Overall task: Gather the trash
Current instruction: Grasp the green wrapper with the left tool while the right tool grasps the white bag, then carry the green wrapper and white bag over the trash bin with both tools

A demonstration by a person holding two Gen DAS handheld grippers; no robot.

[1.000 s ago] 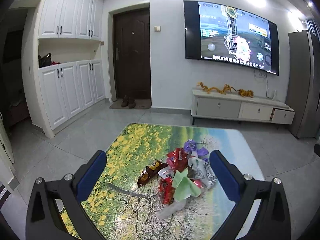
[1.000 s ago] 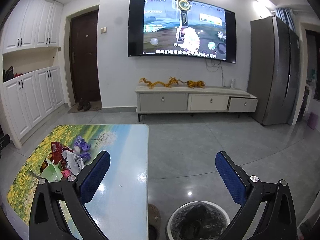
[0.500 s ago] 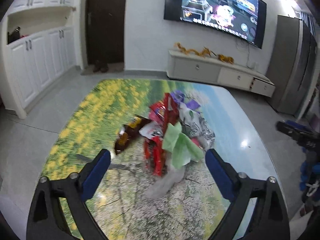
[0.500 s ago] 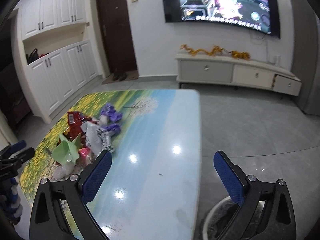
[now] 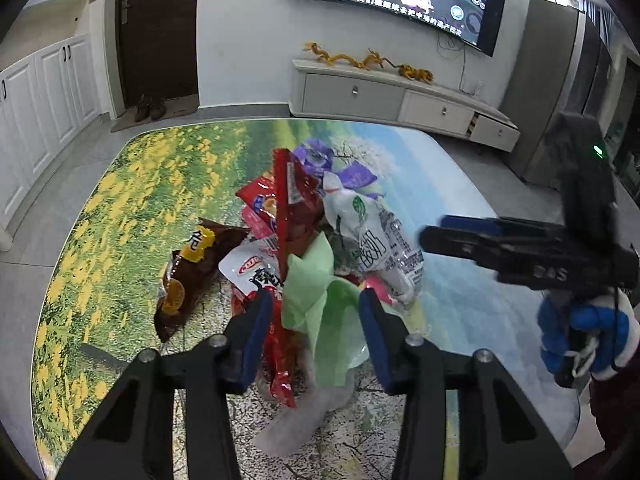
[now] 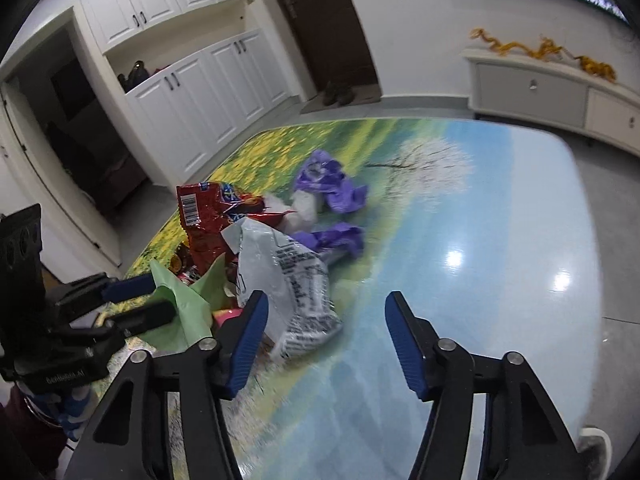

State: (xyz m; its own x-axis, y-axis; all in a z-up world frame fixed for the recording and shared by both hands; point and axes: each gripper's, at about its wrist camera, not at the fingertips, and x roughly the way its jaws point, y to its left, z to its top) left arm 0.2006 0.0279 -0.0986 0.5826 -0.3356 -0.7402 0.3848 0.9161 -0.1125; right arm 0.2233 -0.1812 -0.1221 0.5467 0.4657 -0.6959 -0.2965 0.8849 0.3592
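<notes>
A pile of trash lies on the landscape-printed table [image 5: 120,200]: red wrappers [image 5: 296,196], a brown snack bag [image 5: 188,276], purple wrappers [image 5: 320,156], a white printed wrapper [image 5: 372,240] and green paper [image 5: 316,292]. My left gripper [image 5: 316,328] is low over the near side of the pile, its jaws closing with the green paper and a red wrapper between them; no pad visibly presses. My right gripper [image 6: 326,332] comes in from the other side, jaws closing, with the white wrapper [image 6: 288,280] by its left finger. Each gripper shows in the other's view: right [image 5: 432,236], left [image 6: 136,300].
A gloved hand [image 5: 580,332] holds the right gripper. Beyond the table are a grey tiled floor, a TV cabinet [image 5: 392,96], a dark door [image 5: 160,28] and white cupboards [image 6: 208,80]. The blue half of the table [image 6: 480,240] is bare and glossy.
Both grippers have dropped and tilted down onto the pile, and their jaws have narrowed. The right one swung left from over the floor bin to the table.
</notes>
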